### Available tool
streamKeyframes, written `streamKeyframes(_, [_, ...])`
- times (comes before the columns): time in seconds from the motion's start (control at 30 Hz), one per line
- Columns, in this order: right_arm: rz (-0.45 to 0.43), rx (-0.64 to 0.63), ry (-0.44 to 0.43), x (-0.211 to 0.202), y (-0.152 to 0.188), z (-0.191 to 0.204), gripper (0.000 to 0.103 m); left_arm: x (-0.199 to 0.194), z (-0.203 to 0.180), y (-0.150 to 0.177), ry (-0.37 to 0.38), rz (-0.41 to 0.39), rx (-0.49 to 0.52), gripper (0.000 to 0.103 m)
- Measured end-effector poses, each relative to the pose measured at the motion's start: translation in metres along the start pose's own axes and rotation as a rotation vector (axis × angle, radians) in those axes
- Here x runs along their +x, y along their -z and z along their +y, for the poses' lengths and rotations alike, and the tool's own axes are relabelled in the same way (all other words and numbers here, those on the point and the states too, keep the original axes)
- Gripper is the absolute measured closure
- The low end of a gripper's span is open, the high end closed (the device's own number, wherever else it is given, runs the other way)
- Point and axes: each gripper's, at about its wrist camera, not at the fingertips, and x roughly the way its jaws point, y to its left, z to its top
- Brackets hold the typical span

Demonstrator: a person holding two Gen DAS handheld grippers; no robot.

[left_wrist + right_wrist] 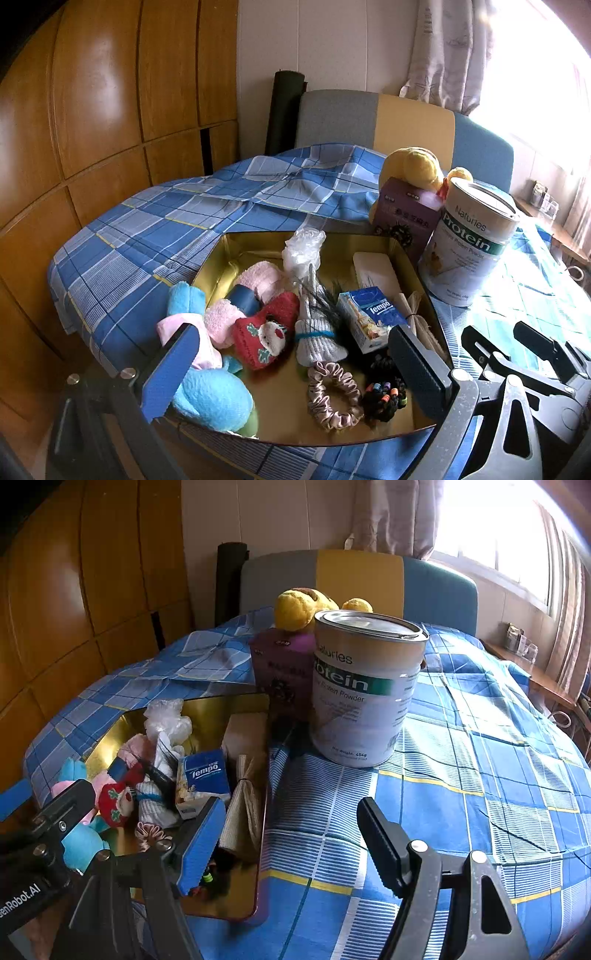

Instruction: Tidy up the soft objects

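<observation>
A gold tray on the bed holds soft things: a red Christmas sock, pink fluffy socks, a light blue plush, a white rolled sock, a pink scrunchie, black hair ties and a Tempo tissue pack. My left gripper is open and empty over the tray's near edge. My right gripper is open and empty above the bedsheet, right of the tray. The red sock and tissue pack also show in the right wrist view.
A protein powder can, a purple box and a yellow plush stand behind the tray on the blue checked sheet. Wooden wardrobes line the left. A headboard and a window are at the back.
</observation>
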Motion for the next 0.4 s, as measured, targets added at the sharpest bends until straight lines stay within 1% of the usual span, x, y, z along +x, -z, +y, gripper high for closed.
streamKeyframes(0.13, [0.0, 0.001, 0.0, 0.0, 0.0002, -0.0002, 0.028, 0.0004, 0.0004, 0.0, 0.006, 0.002, 0.006, 0.0])
streamKeyframes(0.27, [0.005, 0.006, -0.001, 0.0009, 0.0007, -0.0006, 0.028, -0.0011, -0.0004, 0.0015, -0.012, -0.015, 0.014, 0.0])
streamKeyframes(0.4, [0.008, 0.014, -0.001, 0.0025, 0.0011, -0.0023, 0.028, -0.0005, 0.0004, 0.0009, 0.002, -0.011, 0.01, 0.0])
